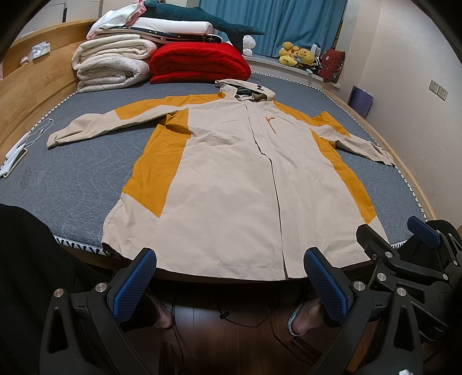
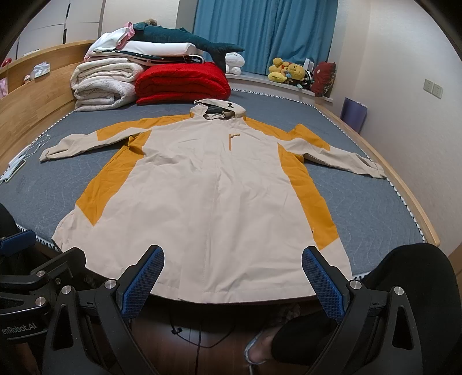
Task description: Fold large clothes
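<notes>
A large beige and mustard-yellow hooded jacket (image 1: 225, 178) lies flat and face up on the grey bed (image 1: 72, 178), sleeves spread out to both sides, hood at the far end, hem at the near edge. It also shows in the right wrist view (image 2: 208, 196). My left gripper (image 1: 229, 274) is open and empty, held just short of the hem. My right gripper (image 2: 232, 277) is open and empty, also just short of the hem. The right gripper shows at the right of the left wrist view (image 1: 404, 239).
Folded white blankets (image 1: 112, 63) and a red quilt (image 1: 199, 62) are stacked at the far end of the bed, with a plush shark (image 1: 196, 17) on top. A wooden headboard (image 1: 34, 86) runs along the left. A phone and cable (image 1: 17, 155) lie at the left edge. Plush toys (image 1: 297, 56) sit on the windowsill.
</notes>
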{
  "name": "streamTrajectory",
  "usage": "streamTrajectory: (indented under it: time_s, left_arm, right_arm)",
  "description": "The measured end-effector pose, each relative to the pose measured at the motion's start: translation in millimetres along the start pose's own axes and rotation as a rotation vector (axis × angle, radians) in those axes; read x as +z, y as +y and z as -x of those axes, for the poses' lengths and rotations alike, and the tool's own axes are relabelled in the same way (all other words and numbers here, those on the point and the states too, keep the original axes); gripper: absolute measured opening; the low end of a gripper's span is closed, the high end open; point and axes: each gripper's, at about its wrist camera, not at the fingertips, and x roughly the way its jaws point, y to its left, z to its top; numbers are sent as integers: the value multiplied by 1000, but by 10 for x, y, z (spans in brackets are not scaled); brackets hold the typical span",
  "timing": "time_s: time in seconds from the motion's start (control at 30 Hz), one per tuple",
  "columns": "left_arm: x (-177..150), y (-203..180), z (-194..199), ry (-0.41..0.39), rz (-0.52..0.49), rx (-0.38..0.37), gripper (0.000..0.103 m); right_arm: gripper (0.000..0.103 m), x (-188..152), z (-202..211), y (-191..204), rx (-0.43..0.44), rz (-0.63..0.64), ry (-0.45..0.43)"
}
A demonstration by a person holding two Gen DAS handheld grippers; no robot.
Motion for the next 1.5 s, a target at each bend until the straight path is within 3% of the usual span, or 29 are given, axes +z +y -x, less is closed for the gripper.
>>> streamTrajectory:
  time_s: [0.97,1.27,1.5]
  left_arm:
    - [2,-12,11,5,-8,-6,101]
    - [148,-120,237,-32,-57,-11,92]
    - [409,-186,361,-79,-81,-4,85]
  right_arm:
    - [97,-4,5,-6,-3,1,-3]
    - [97,152,48,-43,4,-27,-4]
    - [95,403,70,-296,-8,-107,13]
